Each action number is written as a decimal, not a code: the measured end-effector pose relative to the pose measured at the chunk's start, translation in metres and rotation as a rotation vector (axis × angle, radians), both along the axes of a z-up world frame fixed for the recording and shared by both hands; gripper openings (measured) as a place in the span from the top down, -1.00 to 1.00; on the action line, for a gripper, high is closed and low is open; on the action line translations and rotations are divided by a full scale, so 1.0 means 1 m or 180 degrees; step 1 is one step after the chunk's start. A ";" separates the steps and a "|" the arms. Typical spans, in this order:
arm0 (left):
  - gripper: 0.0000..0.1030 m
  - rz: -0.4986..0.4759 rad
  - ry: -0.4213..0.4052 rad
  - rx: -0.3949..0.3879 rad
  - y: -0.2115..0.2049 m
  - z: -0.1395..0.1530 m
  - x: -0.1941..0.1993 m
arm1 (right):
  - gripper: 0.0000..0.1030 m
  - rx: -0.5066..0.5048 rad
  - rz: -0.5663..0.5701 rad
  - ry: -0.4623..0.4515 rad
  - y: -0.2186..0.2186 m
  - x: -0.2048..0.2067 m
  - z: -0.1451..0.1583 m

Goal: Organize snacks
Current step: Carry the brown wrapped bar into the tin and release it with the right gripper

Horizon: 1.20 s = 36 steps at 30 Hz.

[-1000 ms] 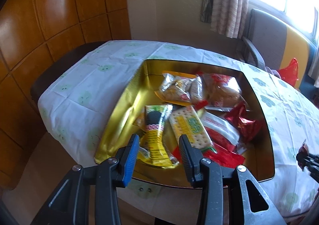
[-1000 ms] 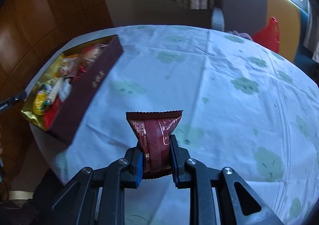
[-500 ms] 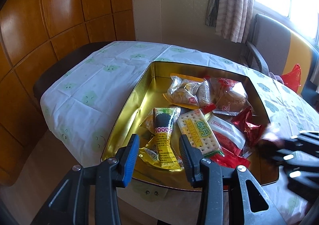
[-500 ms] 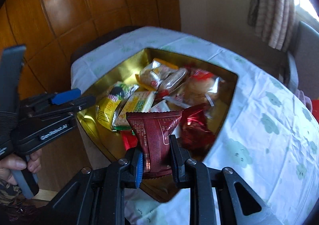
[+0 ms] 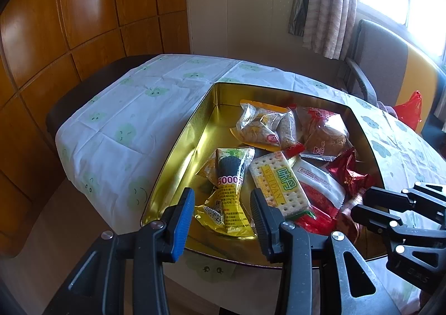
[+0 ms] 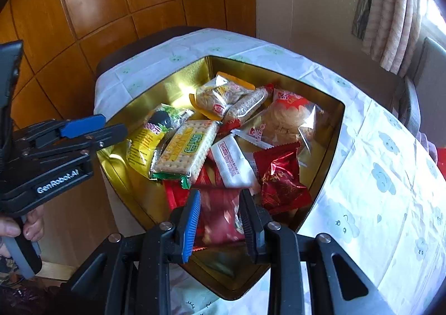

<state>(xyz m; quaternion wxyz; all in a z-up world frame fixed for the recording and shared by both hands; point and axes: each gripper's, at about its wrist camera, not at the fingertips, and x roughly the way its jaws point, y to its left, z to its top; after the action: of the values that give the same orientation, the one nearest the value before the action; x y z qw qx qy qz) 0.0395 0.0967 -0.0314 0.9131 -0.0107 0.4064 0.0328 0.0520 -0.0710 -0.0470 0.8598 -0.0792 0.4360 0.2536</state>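
A gold tin (image 5: 178, 142) sits on the table and holds several wrapped snacks: a yellow packet (image 5: 228, 192), a cracker pack (image 5: 278, 184), a white sachet (image 5: 320, 184) and red foil sweets (image 5: 348, 172). My right gripper (image 6: 220, 211) hovers over the tin's (image 6: 145, 103) near corner. Its jaws are opening, and a dark red packet (image 6: 217, 217), blurred, lies loose between them, slipping down onto the other snacks. My left gripper (image 5: 221, 210) is open with nothing between its fingers, above the tin's near edge. It also shows from the side as the left gripper (image 6: 114, 125).
The white tablecloth (image 5: 133, 120) with green cloud faces covers the table. Wood panelling (image 5: 83, 22) stands to the left, a chair (image 5: 382, 64) and a red bag (image 5: 409, 108) at the back right. A person's hand (image 6: 28, 225) grips the left tool's handle.
My right gripper swung left from above the bare tablecloth to above the tin, carrying the dark red packet. Its jaws then spread and the packet dropped lower. The left gripper stayed in place.
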 end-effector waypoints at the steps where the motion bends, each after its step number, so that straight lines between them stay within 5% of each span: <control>1: 0.18 0.0002 0.0002 -0.0002 0.000 0.000 0.000 | 0.43 0.0006 0.0003 -0.0014 0.000 0.000 0.001; 4: 0.18 0.0003 0.0002 -0.0003 -0.001 0.000 0.000 | 0.45 0.0012 0.0049 0.0016 0.003 0.001 0.000; 9: 0.15 0.0021 0.0008 -0.0010 0.001 -0.001 0.000 | 0.76 -0.0221 0.0146 0.0159 0.017 0.004 -0.019; 12: 0.14 0.0044 0.0020 -0.0017 0.002 -0.003 0.002 | 0.76 -0.0332 0.0073 0.0134 0.013 0.004 -0.026; 26: 0.02 0.0036 -0.0014 -0.0015 0.002 -0.003 0.001 | 0.76 0.0155 -0.0173 0.0072 -0.030 -0.016 -0.001; 36: -0.28 -0.0047 -0.0186 0.0093 -0.009 0.007 -0.007 | 0.77 -0.0249 -0.0022 0.0339 0.012 0.005 -0.027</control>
<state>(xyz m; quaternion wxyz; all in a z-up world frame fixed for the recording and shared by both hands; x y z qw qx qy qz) 0.0323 0.0873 -0.0242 0.9248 0.0046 0.3791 0.0317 0.0572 -0.0593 -0.0736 0.8325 -0.0976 0.4910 0.2373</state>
